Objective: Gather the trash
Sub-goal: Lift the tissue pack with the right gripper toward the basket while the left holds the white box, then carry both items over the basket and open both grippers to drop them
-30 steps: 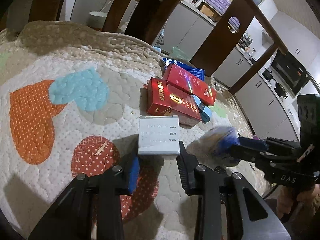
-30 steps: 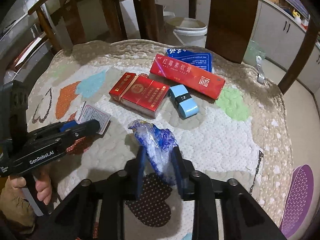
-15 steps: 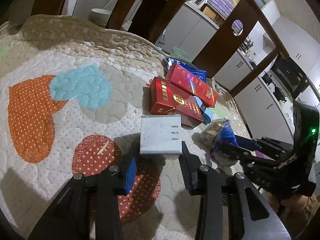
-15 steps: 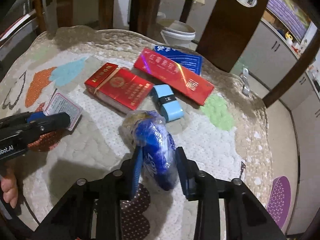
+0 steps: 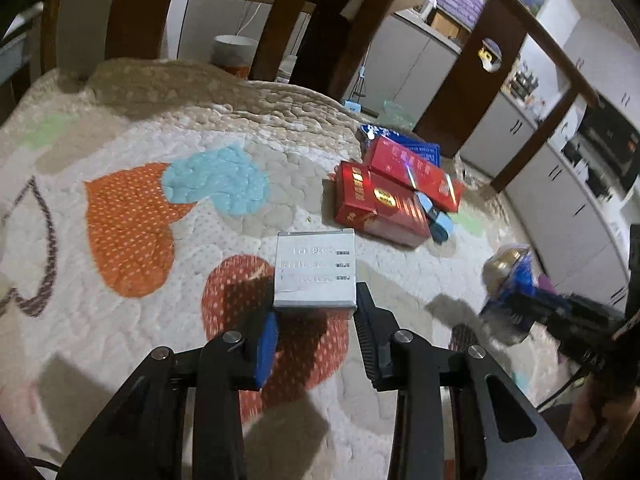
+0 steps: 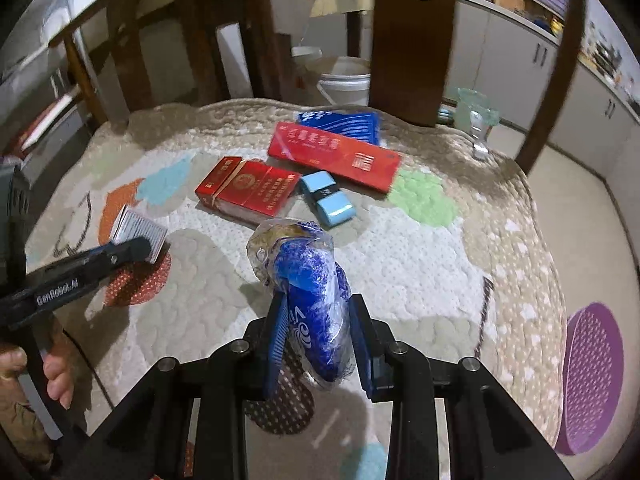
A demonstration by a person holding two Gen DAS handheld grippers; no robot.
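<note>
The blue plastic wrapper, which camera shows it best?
The right wrist view: the blue plastic wrapper sits sharp and central, clamped in the right gripper. The left wrist view shows it small and blurred at the right edge.

the blue pack (image 6: 340, 122) at the far side lies half hidden under the long red carton (image 6: 334, 156), and the crumpled wrapper (image 5: 508, 280) looks blurred.

Two low wrist views looking forward over the quilted bench (image 5: 132, 344), both sharing the red cartons (image 6: 248, 190).
</note>
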